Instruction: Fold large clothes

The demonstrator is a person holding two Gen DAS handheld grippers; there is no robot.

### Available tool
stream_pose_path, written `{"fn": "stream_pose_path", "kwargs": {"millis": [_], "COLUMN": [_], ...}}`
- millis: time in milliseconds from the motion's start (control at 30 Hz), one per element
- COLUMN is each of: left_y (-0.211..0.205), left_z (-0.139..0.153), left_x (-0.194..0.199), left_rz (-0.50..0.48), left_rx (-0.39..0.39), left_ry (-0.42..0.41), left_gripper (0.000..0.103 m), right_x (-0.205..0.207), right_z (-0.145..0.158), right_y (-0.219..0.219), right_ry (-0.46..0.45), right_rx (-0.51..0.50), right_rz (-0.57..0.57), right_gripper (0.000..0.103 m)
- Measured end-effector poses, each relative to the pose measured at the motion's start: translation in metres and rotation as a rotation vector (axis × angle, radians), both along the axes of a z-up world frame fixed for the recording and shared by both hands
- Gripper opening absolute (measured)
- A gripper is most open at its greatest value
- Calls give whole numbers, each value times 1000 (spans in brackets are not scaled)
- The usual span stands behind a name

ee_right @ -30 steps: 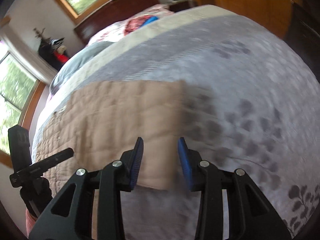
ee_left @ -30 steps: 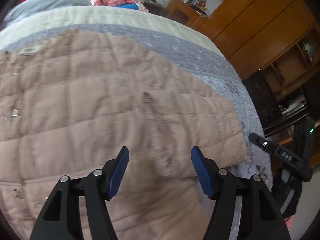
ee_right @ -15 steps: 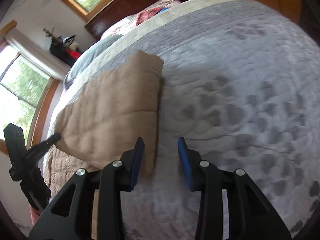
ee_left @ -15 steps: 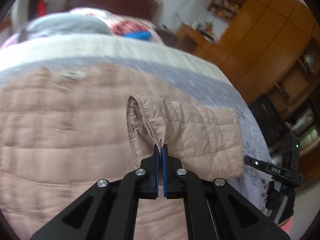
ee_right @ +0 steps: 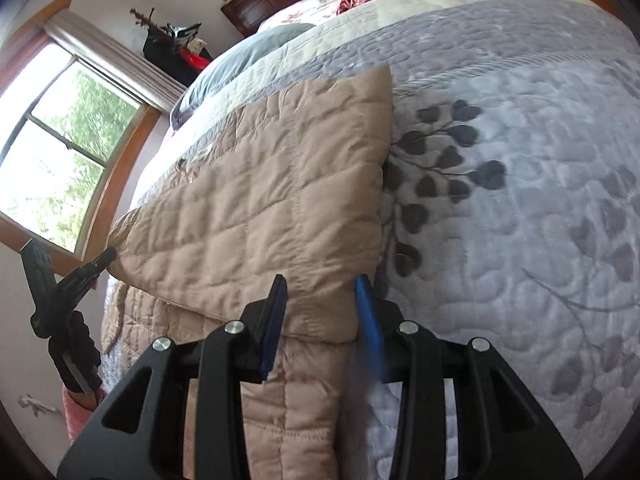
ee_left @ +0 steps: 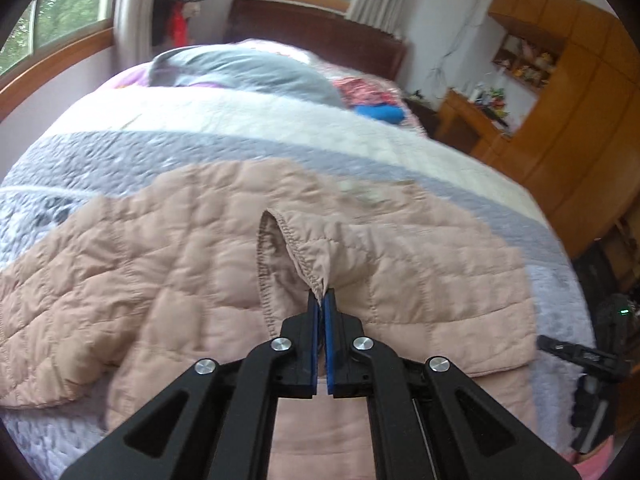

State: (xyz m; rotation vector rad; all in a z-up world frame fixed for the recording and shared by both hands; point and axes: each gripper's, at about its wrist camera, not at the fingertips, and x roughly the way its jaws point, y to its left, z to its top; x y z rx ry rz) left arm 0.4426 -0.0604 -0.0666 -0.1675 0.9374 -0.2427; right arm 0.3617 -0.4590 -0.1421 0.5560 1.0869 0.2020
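Note:
A pale pink-beige quilted jacket (ee_left: 192,264) lies spread on the bed. My left gripper (ee_left: 320,300) is shut on the jacket's sleeve cuff (ee_left: 304,264) and holds the sleeve lifted over the jacket body. In the right wrist view the lifted sleeve (ee_right: 280,192) hangs as a slanted panel in front of my right gripper (ee_right: 322,288), which is open with the sleeve's lower edge between its blue pads. The left gripper (ee_right: 72,280) shows at the left, pinching the sleeve's far end.
The grey quilted bedspread (ee_right: 520,200) with dark leaf prints covers the bed. A grey pillow (ee_left: 244,68) and coloured clothes (ee_left: 372,96) lie near the headboard. Wooden wardrobes (ee_left: 580,112) stand on the right, windows (ee_right: 52,152) on the left.
My left gripper closed on the cuff and lifted the sleeve up and across the jacket. My right gripper stayed open and moved in around the sleeve's lower edge.

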Motion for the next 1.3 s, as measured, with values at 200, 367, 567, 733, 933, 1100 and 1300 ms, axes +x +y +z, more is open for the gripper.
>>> {"fn": "stream_pose_path", "kwargs": {"millis": [200, 367, 567, 733, 933, 1100, 1300], "left_y": [16, 6, -7, -53, -66, -65, -72], "left_z": [-63, -59, -4, -9, -60, -56, -48], "left_x": [13, 10, -7, -9, -4, -13, -19], "left_rz": [17, 43, 120, 54, 57, 83, 81], "left_rx": [47, 83, 114, 156, 207, 193, 214], "left_ry": [142, 133, 4, 32, 122, 101, 99], "left_gripper": [4, 7, 19, 20, 23, 23, 30], "right_x": [9, 13, 7, 14, 5, -2, 16], "right_z": [-18, -13, 33, 37, 38, 55, 30], "right_y": [14, 22, 42, 61, 46, 38, 57], "right_ry": [81, 96, -11, -11, -44, -57, 4], "right_rx": [-73, -133, -184, -181, -193, -161, -148], "right_rz": [3, 17, 26, 53, -12, -8, 17], "right_gripper": [34, 34, 36, 36, 36, 36, 37]}}
